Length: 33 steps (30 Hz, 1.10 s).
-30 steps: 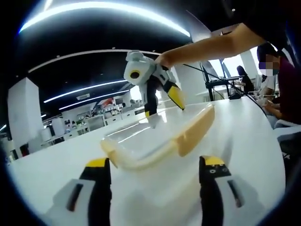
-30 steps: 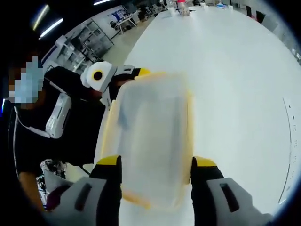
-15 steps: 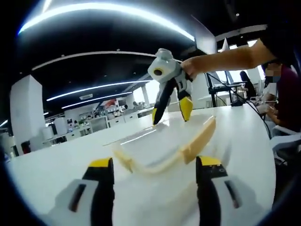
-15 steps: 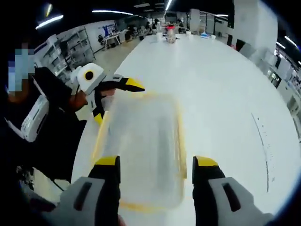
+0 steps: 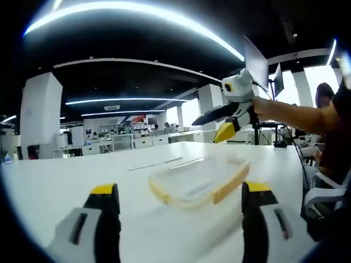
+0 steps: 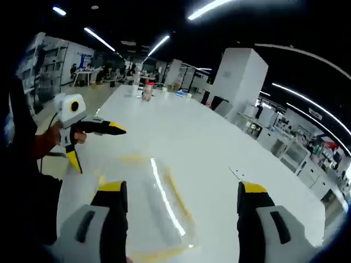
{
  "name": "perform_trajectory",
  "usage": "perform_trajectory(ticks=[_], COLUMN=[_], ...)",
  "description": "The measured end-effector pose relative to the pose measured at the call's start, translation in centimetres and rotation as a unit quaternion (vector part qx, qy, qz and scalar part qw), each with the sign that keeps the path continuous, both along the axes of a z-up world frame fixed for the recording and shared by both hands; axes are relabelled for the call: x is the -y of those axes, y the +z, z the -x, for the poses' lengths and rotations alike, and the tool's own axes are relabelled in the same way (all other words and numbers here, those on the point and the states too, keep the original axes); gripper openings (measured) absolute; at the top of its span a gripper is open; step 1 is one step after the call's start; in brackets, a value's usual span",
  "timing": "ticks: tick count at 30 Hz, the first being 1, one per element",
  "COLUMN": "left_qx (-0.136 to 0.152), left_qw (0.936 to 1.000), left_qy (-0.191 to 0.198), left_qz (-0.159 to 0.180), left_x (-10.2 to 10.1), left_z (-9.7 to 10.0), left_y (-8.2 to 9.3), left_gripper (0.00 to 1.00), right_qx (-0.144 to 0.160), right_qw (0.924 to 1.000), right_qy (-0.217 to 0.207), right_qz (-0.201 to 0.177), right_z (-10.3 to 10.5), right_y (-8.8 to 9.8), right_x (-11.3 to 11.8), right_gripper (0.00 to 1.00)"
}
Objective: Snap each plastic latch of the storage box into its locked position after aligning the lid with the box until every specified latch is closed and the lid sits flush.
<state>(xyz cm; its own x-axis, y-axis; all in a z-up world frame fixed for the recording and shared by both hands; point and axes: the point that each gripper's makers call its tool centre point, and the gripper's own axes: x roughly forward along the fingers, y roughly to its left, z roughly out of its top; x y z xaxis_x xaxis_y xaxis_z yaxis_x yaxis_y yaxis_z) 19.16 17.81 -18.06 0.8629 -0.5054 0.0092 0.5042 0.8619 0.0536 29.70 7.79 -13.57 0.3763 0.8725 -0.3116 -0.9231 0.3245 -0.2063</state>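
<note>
From the left gripper view, the left hand-held gripper (image 5: 181, 219) stands with its jaws spread wide and nothing between them, and it has drawn back from the storage box (image 5: 198, 181), which a moment ago lay right up between the jaws and now sits flat on the white desk (image 5: 66, 170) a little way ahead. The right hand-held gripper (image 5: 219, 123) has lifted too: a second ago its tips were down on the lid at the far end, now it hangs in the air above and beyond the box, jaws parted, touching nothing. From the right gripper view, the right hand-held gripper (image 6: 181, 219) is likewise spread and empty, and the camera has tipped up from looking straight down on the lid to looking along the desk; the box (image 6: 148, 203) lies low between the jaws, blurred. The left hand-held gripper (image 6: 90, 142) is off to one side, clear of the box. I'd judge both have let go after pressing; whether every yellow latch is snapped down I cannot tell.
</note>
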Motion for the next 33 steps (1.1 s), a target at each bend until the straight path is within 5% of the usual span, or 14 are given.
perform_trajectory(ticks=[4,12,14,16,20,26,33], left_qx=[0.002,0.018,0.026,0.069,0.062,0.028,0.041], left_qw=[0.9996,0.9975,0.9956,0.9903,0.9919,0.9953,0.9931], left_qy=[0.026,0.039,0.05,0.067,0.089,0.087,0.101], left_qz=[0.015,0.056,0.074,0.1,0.067,0.033,0.044], left_x=[-1.3,-3.0,-3.5,-4.5,-5.7,-5.8,-6.8], left_z=[0.5,1.6,1.7,2.1,2.3,3.3,6.0], left_y=[0.7,2.5,3.2,4.9,4.7,3.7,4.6], left_gripper=[0.99,1.0,0.99,0.99,0.99,0.99,0.99], right_qx=[-0.005,0.053,0.064,0.085,0.095,0.082,0.09], right_qw=[0.9957,0.9762,0.9576,0.9388,0.9154,0.9151,0.9103], right_qy=[-0.063,-0.169,-0.218,-0.269,-0.317,-0.319,-0.341], right_qz=[-0.068,-0.125,-0.178,-0.198,-0.23,-0.232,-0.217], right_z=[-0.3,0.8,1.1,1.5,3.5,7.0,10.4], right_y=[0.2,0.1,1.1,1.6,1.9,1.5,1.0], right_x=[2.1,6.7,8.6,10.9,13.4,14.0,14.8], right_gripper=[0.94,1.0,1.0,1.0,1.0,1.0,1.0])
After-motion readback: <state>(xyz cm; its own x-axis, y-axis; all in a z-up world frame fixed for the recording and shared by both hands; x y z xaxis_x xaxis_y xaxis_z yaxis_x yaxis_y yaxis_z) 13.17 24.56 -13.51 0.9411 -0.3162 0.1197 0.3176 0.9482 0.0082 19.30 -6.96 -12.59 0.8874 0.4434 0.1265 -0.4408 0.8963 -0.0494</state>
